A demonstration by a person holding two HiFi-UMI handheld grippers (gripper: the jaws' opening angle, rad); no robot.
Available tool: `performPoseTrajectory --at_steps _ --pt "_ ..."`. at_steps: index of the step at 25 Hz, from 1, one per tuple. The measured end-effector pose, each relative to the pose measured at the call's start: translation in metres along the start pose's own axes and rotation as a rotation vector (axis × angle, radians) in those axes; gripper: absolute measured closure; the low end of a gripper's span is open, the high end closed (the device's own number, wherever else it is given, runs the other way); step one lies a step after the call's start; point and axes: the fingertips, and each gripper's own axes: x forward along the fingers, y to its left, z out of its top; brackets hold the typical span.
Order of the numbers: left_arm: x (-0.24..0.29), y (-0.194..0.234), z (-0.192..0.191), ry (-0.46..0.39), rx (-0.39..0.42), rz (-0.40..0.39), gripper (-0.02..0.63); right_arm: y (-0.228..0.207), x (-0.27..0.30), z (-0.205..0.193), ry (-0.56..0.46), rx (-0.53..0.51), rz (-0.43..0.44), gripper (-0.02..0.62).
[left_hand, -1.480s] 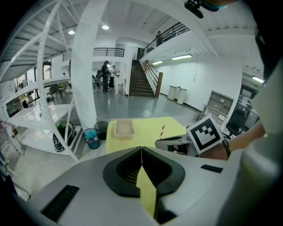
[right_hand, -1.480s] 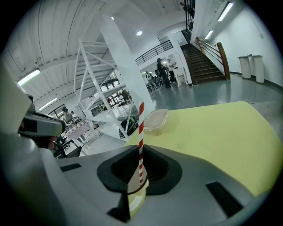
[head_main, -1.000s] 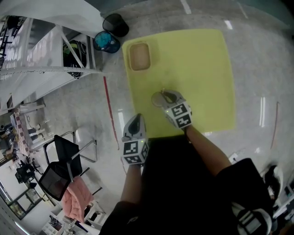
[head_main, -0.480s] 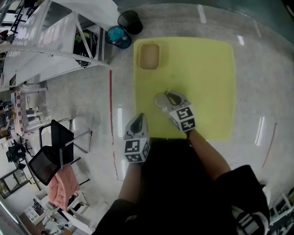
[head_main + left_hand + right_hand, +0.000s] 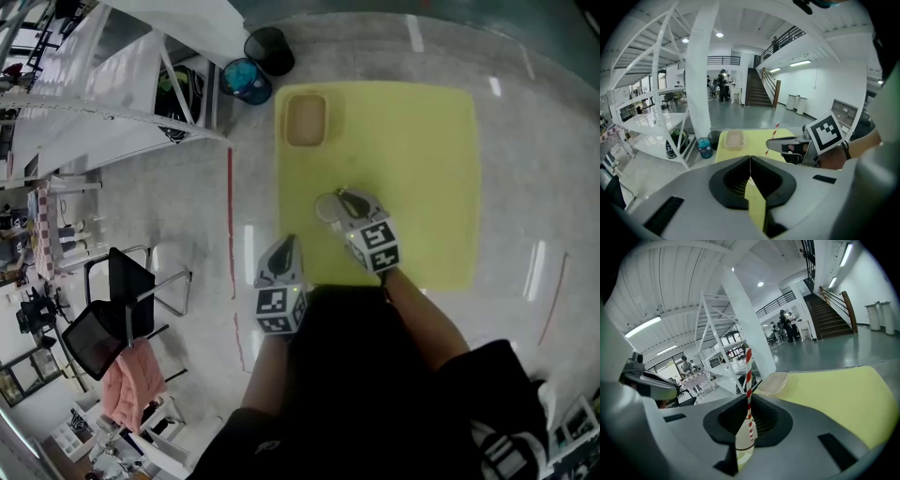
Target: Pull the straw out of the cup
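A pale paper cup (image 5: pixel 325 205) stands on the yellow table (image 5: pixel 422 150), towards its near edge. My right gripper (image 5: pixel 346 200) is over the cup and shut on the red-and-white striped straw (image 5: pixel 749 380), which runs upright between the jaws. Through the gap below them, the cup (image 5: pixel 742 448) shows with the straw's lower end in it. My left gripper (image 5: pixel 285 244) hangs shut and holds nothing, off the table's near left corner. The left gripper view shows the straw (image 5: pixel 771 140) rising beside the right gripper (image 5: pixel 777 145).
A shallow beige tray (image 5: pixel 306 119) lies at the table's far left corner. A blue bin (image 5: pixel 248 81) and a black bin (image 5: pixel 269 49) stand on the floor beyond it. White shelving (image 5: pixel 122 103) runs along the left. A black chair (image 5: pixel 108 314) stands at the near left.
The head camera has shifted a little, so the table sits slightly lower and to the right in view. Both grippers hold their places, the right one still at the cup.
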Motion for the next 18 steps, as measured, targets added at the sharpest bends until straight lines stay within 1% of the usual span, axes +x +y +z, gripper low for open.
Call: performPoseTrajectory --at_steps 4,9,12,14,18 --pt "0.002 -0.006 0.000 0.002 0.001 -0.023 0.561 0.000 -0.007 0.004 -0.020 -0.005 -0.006 0.558" --pt "-0.004 -0.007 0.000 -0.022 -0.003 -0.059 0.561 0.006 -0.016 0.005 -0.054 -0.036 -0.034 0.558" --pt "-0.015 -0.003 0.002 -0.040 0.029 -0.073 0.561 0.023 -0.024 0.011 -0.071 -0.054 -0.045 0.558" --pt "-0.029 -0.002 0.003 -0.057 0.052 -0.092 0.561 0.037 -0.032 0.012 -0.073 -0.063 -0.068 0.558" --pt "-0.045 -0.001 0.009 -0.119 0.054 -0.133 0.561 0.054 -0.052 0.027 -0.121 -0.103 -0.134 0.560"
